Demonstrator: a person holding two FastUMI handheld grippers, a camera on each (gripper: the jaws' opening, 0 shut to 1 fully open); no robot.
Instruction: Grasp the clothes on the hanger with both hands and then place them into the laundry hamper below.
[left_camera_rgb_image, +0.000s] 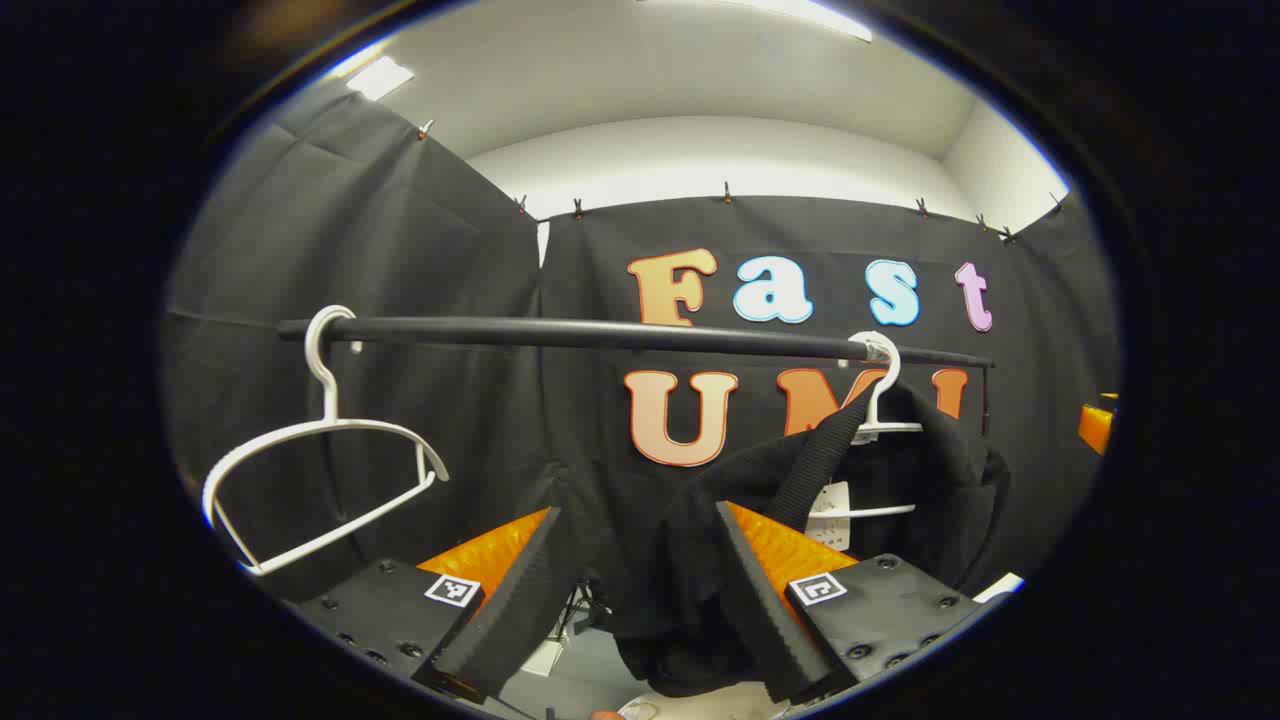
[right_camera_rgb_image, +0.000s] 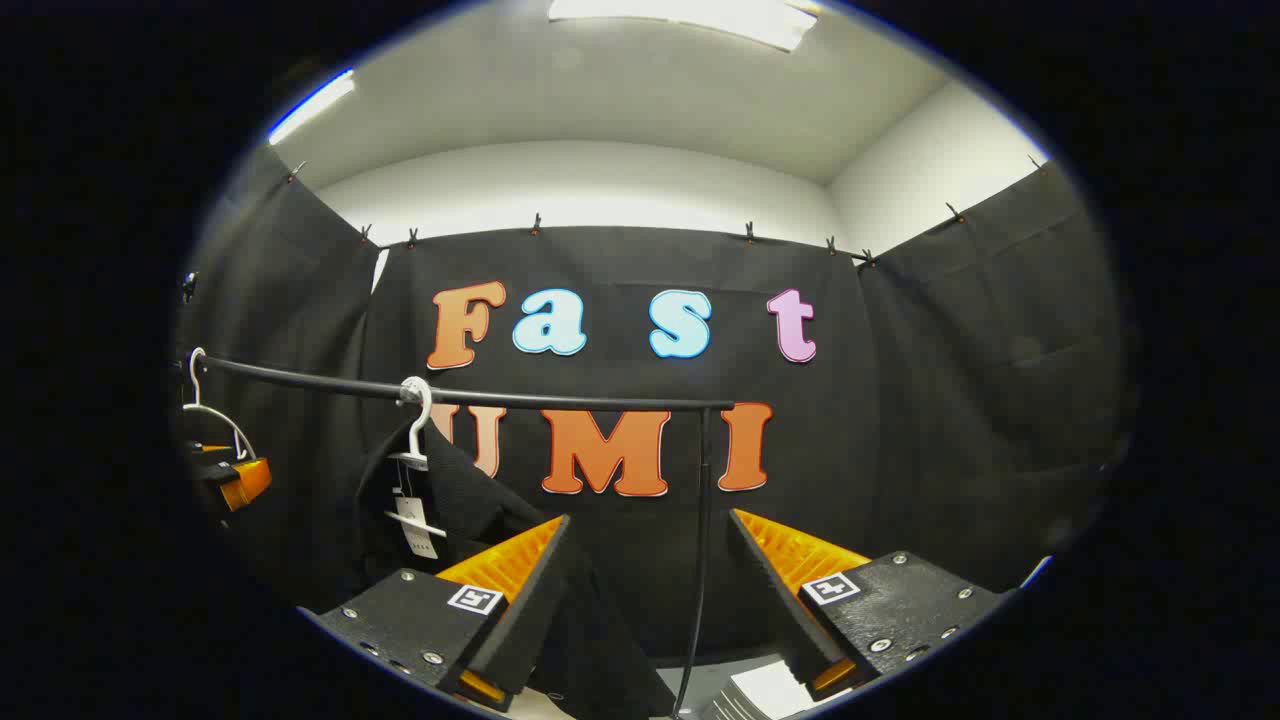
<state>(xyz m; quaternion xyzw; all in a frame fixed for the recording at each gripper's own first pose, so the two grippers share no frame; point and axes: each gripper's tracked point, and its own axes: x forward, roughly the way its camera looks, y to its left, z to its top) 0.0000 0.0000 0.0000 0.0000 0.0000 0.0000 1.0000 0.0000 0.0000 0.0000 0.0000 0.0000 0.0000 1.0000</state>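
A black garment (left_camera_rgb_image: 700, 530) hangs from a white hanger (left_camera_rgb_image: 880, 400) at the right end of a black rail (left_camera_rgb_image: 600, 335). My left gripper (left_camera_rgb_image: 635, 610) is open just in front of it, the garment's left hem showing between and behind its fingers without being pinched. In the right gripper view the same garment (right_camera_rgb_image: 470, 510) hangs at lower left on its hanger (right_camera_rgb_image: 415, 420). My right gripper (right_camera_rgb_image: 645, 610) is open, to the right of the garment, whose lower edge reaches in by the left finger. The left gripper (right_camera_rgb_image: 235, 480) shows far left.
An empty white hanger (left_camera_rgb_image: 320, 450) hangs at the rail's left end. The rail's upright post (right_camera_rgb_image: 700, 540) stands right ahead between my right gripper's fingers. Black cloth walls close the booth on all sides. The right gripper (left_camera_rgb_image: 1097, 425) peeks in at the far right.
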